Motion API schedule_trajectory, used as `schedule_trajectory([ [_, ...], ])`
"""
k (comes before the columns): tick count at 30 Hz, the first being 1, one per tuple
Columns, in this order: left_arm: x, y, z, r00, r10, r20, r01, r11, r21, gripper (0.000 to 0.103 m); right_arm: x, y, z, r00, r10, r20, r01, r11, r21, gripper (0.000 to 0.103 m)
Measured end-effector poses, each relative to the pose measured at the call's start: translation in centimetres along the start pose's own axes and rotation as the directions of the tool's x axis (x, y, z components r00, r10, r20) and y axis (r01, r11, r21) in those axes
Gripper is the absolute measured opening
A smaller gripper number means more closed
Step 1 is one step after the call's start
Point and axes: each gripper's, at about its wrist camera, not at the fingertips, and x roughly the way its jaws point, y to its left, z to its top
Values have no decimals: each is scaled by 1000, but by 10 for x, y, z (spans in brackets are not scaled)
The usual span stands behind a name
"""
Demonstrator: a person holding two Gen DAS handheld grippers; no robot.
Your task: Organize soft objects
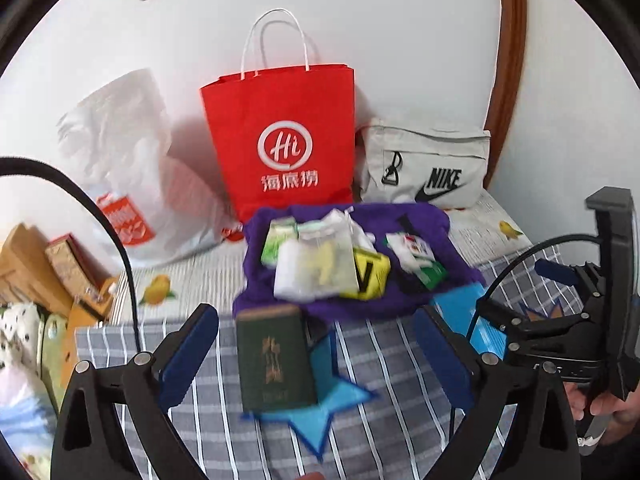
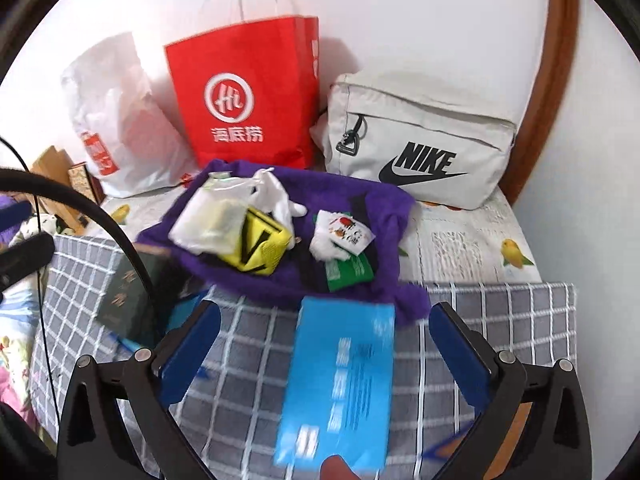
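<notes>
With both pairs of fingers spread wide and empty, the left gripper [image 1: 316, 344] over a dark green booklet [image 1: 276, 360] and the right gripper [image 2: 324, 344] over a glossy blue packet [image 2: 340, 384], the fuzzy purple cloth [image 2: 360, 200] just beyond the fingertips (heaped with small packets) could spill its load if tugged by one edge.

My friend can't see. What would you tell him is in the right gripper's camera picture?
The open right gripper hangs over a blue packet on a checked cloth. Beyond it a purple cloth holds a yellow pouch and small packets, and a red paper bag, a white plastic bag and a grey Nike bag stand by the wall.
</notes>
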Motion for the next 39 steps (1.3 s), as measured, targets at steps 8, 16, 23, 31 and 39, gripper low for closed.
schedule_trajectory([
  [8, -48, -9, -52, 997, 65, 37, -63, 997, -50, 99, -62, 15, -46, 999, 13, 35, -13, 1000, 1, 103],
  [16, -86, -19, -82, 995, 73, 74, -66, 994, -91, 99, -98, 16, -77, 998, 43, 56, -46, 998, 48, 103],
  [23, -97, -23, -94, 995, 63, 71, -55, 993, -102, 99, -113, 16, -89, 997, 14, 74, -18, 999, 50, 103],
  [31, -100, -28, -95, 996, 66, 63, -60, 994, -95, 99, -120, 13, -91, 997, 5, 77, -10, 998, 65, 103],
  [39, -97, -25, -96, 997, 61, 52, -55, 992, -114, 99, -124, 12, -93, 997, -3, 81, -2, 998, 68, 103],
])
